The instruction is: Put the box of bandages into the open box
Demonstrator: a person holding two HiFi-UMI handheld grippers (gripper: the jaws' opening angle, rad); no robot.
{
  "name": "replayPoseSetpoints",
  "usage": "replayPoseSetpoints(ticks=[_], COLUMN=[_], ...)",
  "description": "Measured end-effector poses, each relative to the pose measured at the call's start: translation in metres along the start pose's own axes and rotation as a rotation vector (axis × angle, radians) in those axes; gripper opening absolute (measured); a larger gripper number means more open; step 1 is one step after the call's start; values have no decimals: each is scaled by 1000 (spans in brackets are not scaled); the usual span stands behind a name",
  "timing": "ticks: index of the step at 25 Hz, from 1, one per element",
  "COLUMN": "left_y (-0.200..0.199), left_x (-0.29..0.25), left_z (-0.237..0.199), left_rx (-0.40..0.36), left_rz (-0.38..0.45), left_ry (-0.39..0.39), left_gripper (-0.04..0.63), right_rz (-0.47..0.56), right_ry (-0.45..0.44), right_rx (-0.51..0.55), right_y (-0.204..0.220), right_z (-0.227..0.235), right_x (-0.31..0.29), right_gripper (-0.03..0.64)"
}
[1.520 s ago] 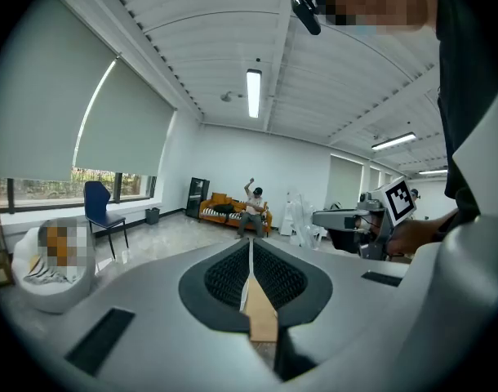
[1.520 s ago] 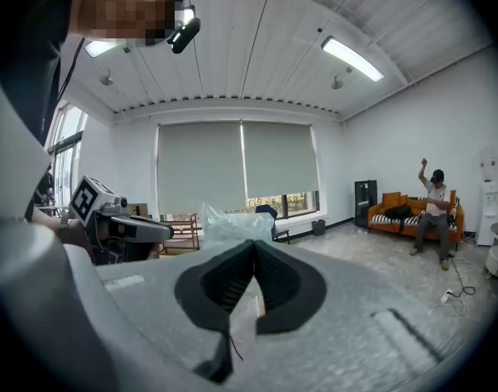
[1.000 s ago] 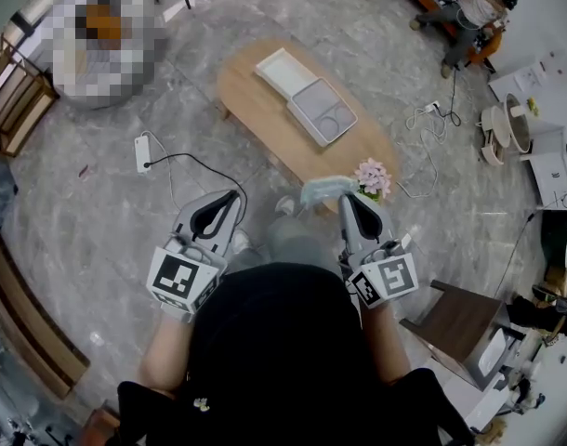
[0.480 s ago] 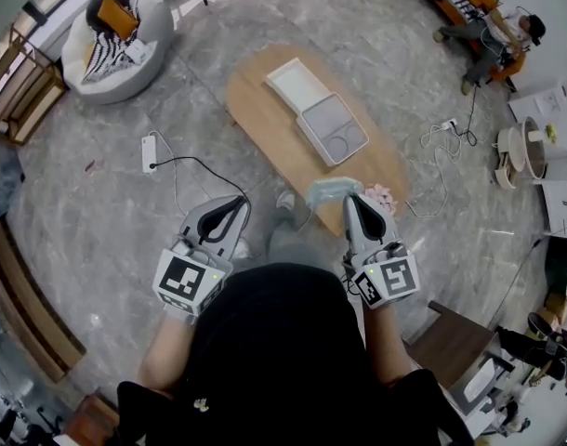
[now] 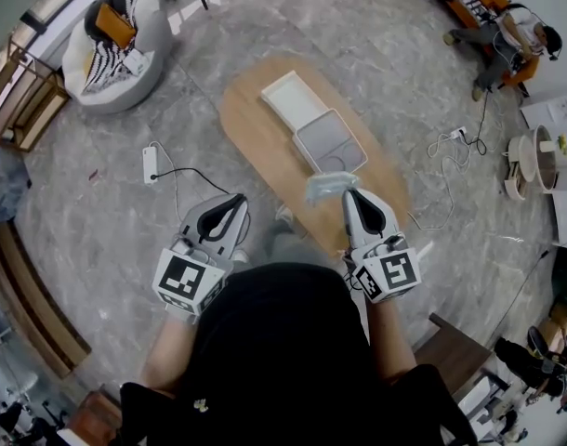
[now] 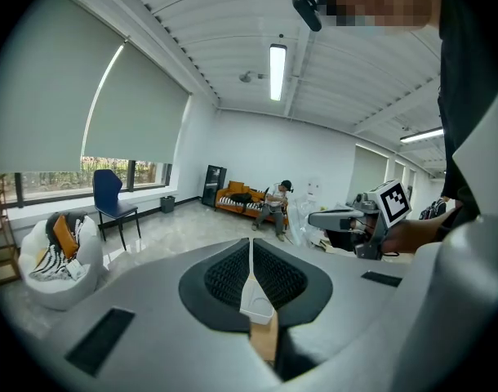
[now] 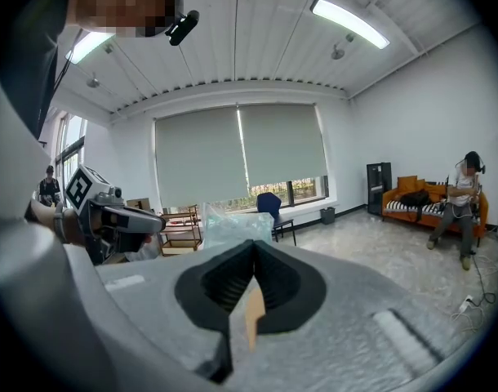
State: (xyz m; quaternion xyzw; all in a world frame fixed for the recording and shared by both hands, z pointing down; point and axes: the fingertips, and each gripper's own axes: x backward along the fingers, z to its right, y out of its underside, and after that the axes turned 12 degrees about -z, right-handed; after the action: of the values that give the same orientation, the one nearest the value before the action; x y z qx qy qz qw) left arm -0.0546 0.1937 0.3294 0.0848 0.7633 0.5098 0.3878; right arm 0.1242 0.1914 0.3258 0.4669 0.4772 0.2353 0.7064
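An open white box [image 5: 330, 142] lies on the oval wooden table [image 5: 256, 128], with its flat lid [image 5: 288, 100] just beyond it. My right gripper [image 5: 347, 193] is shut on the box of bandages [image 5: 328, 185], a pale green packet in crinkled clear wrap that hangs over the table's near end, just short of the open box. The right gripper view shows that wrap [image 7: 233, 223] sticking up past the shut jaws of the right gripper [image 7: 253, 247]. My left gripper [image 5: 235, 199] is shut and holds nothing, over the floor left of the table. Its jaws meet in a line in the left gripper [image 6: 251, 247] view.
A white power strip [image 5: 151, 163] with a black cable lies on the marble floor at the left. A beanbag chair [image 5: 107, 49] sits far left. A person [image 5: 520, 35] sits on an orange sofa at the top right. A dark wooden stool [image 5: 460, 337] stands at my right.
Both grippers have moved forward towards the table, and the open box now lies closer to the right gripper's tip. The pink flowers near that gripper have gone out of sight.
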Motion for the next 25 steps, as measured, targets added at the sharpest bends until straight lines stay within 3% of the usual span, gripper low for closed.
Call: replayPoseSetpoints(ticks=[13,25], left_y=[-40,-45], left_x=[-65,-80], left_z=[1,-17], left_rx=[-12,11], left_rz=[-17,-52], left_ry=[-70,-104], left_gripper=[25,25], right_rz=[13,-33], right_ry=[-68,-98], right_rx=[-26,-42], right_y=[-4,1], right_z=[79,94], right_x=[-30,-58], right_gripper=[-2,-2])
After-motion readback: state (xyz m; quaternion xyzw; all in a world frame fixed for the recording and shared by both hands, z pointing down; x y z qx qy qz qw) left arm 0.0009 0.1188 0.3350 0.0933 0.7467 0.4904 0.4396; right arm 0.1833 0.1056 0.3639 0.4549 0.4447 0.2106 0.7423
